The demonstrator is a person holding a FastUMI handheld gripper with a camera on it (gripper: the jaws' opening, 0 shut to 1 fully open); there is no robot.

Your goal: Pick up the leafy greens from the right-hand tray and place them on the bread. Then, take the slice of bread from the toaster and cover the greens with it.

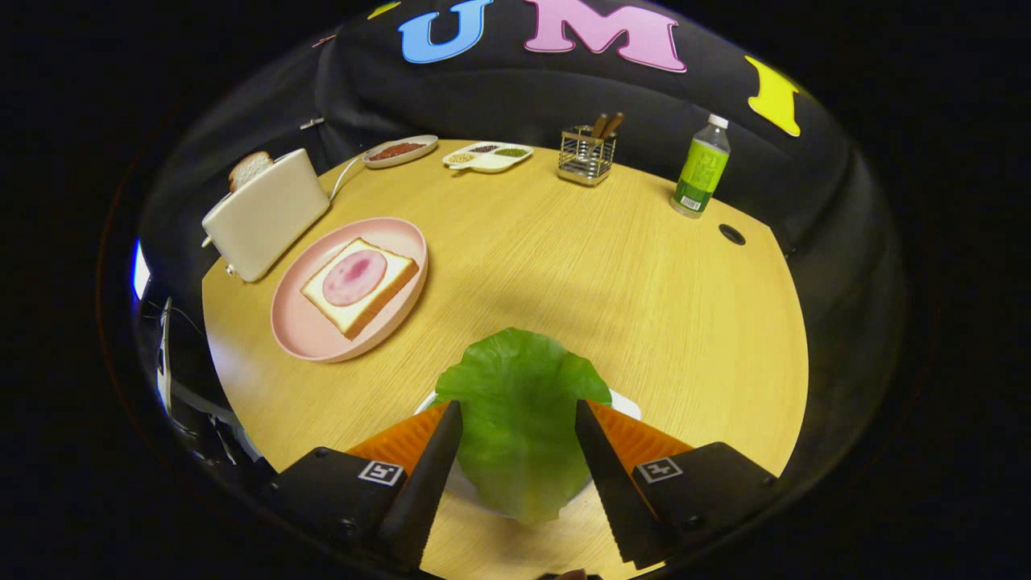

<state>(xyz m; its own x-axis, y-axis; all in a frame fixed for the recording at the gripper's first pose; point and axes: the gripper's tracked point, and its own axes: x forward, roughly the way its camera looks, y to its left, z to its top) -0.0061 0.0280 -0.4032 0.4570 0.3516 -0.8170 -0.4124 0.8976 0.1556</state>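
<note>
Wooden table [564,266]; gripper [519,435] astride greens [519,403].

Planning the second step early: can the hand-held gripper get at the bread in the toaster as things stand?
Probably yes: the bread slice sticks up out of the toaster with nothing over it, though the hand-held gripper stands open around the leafy green.

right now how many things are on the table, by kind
Bread slices: 2, one on the pink plate with ham, one in the toaster
Dishes: 4, counting the tray under the lettuce
Toaster: 1
Lettuce: 1, between the open gripper fingers
Ham: 1
Utensil rack: 1
Bottle: 1
Total: 11
</note>
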